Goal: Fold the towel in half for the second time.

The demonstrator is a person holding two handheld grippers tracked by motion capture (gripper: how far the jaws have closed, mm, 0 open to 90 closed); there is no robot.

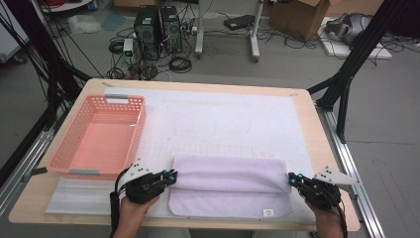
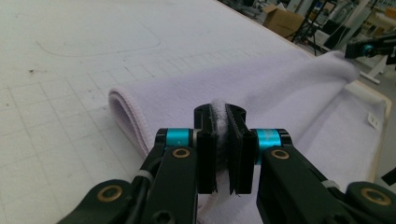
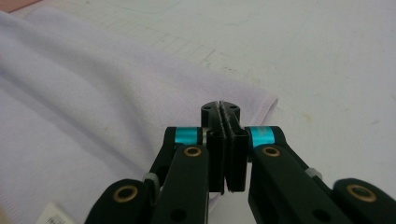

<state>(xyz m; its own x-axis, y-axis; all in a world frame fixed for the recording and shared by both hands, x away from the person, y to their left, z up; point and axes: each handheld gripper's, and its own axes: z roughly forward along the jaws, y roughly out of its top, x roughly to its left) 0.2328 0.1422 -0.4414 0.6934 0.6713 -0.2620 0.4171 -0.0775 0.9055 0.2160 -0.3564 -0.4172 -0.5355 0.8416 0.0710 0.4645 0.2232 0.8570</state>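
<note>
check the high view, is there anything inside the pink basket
No, the pink basket shows a bare bottom, while the towel lies beside it on the table.

We see a folded towel [image 1: 229, 183] lying on a mat [image 1: 237, 124] at the counter's [image 1: 317, 144] near edge. A basket [image 1: 99, 136] sits to its left, farther back. The left gripper [image 1: 171, 176] is at the towel's left end, the right gripper [image 1: 293, 180] at its right end.

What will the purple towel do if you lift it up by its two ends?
The towel will probably sag in the middle: it already folds softly over itself. It looks light and thin. The left tool pinches bunched cloth, so it likely won't slip.
</note>
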